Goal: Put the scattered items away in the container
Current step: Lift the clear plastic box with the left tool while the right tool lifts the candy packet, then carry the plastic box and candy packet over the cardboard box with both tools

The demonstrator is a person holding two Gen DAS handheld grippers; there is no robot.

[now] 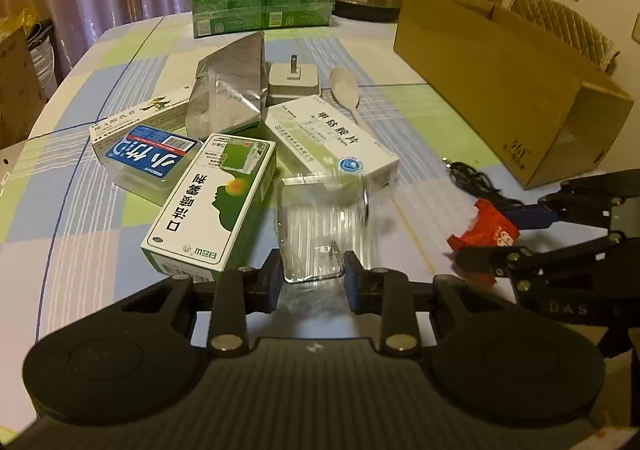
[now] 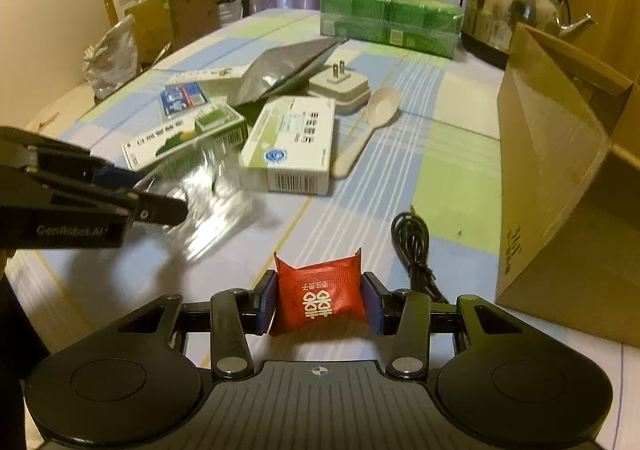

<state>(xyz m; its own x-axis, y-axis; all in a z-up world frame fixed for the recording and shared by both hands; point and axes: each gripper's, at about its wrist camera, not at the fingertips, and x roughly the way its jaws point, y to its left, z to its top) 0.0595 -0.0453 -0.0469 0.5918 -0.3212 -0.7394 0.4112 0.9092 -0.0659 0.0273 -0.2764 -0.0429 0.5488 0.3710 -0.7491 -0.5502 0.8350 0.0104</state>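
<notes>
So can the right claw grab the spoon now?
Probably not yet: the right claw is already shut on the red packet. The spoon lies uncovered ahead on the table, so the path itself looks free.

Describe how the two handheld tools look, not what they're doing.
Both match: the left tool and right tool are matte black, with a ribbed centre plate, round side discs, silver pivot screws and blue finger pads. One side reads "GenRobot.AI".
</notes>
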